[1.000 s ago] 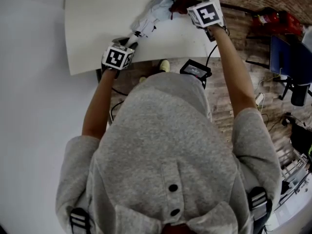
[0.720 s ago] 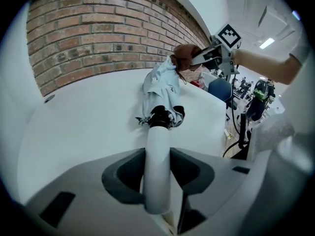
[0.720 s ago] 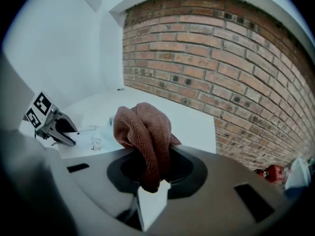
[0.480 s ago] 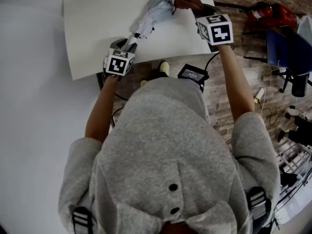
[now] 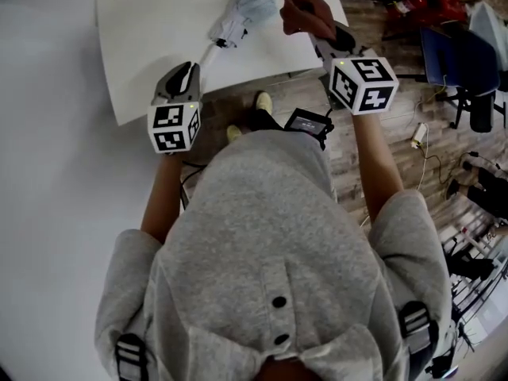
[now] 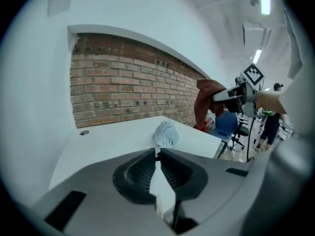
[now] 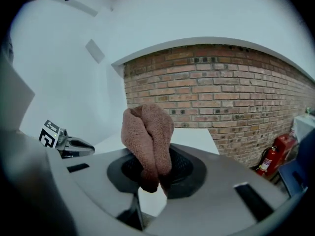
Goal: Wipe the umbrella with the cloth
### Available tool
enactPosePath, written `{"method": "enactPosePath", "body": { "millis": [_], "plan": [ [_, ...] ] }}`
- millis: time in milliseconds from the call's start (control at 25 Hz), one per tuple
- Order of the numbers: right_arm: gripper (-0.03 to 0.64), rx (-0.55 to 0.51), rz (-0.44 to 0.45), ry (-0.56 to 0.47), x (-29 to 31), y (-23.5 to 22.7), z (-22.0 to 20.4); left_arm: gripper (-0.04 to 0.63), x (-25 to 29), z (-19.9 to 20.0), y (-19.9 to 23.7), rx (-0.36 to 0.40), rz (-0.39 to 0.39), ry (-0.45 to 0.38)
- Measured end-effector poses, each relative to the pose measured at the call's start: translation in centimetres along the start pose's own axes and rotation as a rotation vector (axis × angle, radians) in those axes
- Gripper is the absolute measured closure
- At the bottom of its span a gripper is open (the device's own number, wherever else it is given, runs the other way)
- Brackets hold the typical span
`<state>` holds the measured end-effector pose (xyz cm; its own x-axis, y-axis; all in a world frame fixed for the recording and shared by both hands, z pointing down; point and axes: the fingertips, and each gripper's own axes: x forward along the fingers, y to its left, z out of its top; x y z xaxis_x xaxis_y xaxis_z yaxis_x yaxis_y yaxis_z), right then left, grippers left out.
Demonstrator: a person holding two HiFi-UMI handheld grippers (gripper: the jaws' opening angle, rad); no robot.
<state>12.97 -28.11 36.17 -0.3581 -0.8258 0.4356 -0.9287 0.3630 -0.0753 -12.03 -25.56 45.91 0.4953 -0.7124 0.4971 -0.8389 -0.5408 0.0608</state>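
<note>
A: Left claw (image 6: 156,154) has just been closing and is now pressed together, empty. The umbrella (image 5: 240,10) lies folded on the worktop (image 5: 151,30), clear of it.
B: Right claw (image 7: 155,168) pinches the cloth (image 7: 147,127), held off the umbrella. If more wiping is due, steady the handle first.

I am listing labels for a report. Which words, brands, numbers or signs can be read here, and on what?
No readable text.
Black-and-white square patterns on the white cube of the left gripper and white cube of the right gripper: markers, not letters.
Red fire extinguisher: any print too small to read.
</note>
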Motion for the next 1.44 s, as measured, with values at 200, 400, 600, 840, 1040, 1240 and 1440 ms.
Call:
{"method": "enactPosePath", "body": {
  "millis": [200,400,600,840,1040,1240,1440],
  "plan": [
    [0.532,0.054,-0.017,-0.101,-4.8,4.7,0.3,0.58,-6.3,3.5,-0.6,-0.016,0.036,-0.159],
    [0.532,0.068,-0.071,-0.153,-9.4,7.7,1.0,0.58,-12.1,8.1,-2.0,0.011,0.036,-0.283],
    [0.532,0.056,-0.12,-0.181,-11.3,8.4,1.0,0.58,-14.9,9.6,-2.8,0.033,0.032,-0.338],
    [0.534,0.05,-0.131,-0.2,-11.4,8.8,1.2,0.58,-15.6,9.3,-2.3,0.043,0.044,-0.345],
    [0.532,0.035,-0.154,-0.199,-11.5,8.7,1.2,0.58,-15.7,9.2,-1.9,0.047,0.035,-0.35],
    [0.532,0.031,-0.174,-0.192,-11.1,8.5,0.8,0.58,-14.9,9.0,-2.0,0.046,0.013,-0.347],
    [0.534,0.024,-0.186,-0.19,-11.1,8.2,0.8,0.58,-14.1,9.0,-2.5,0.053,-0.014,-0.344]
  ]
}}
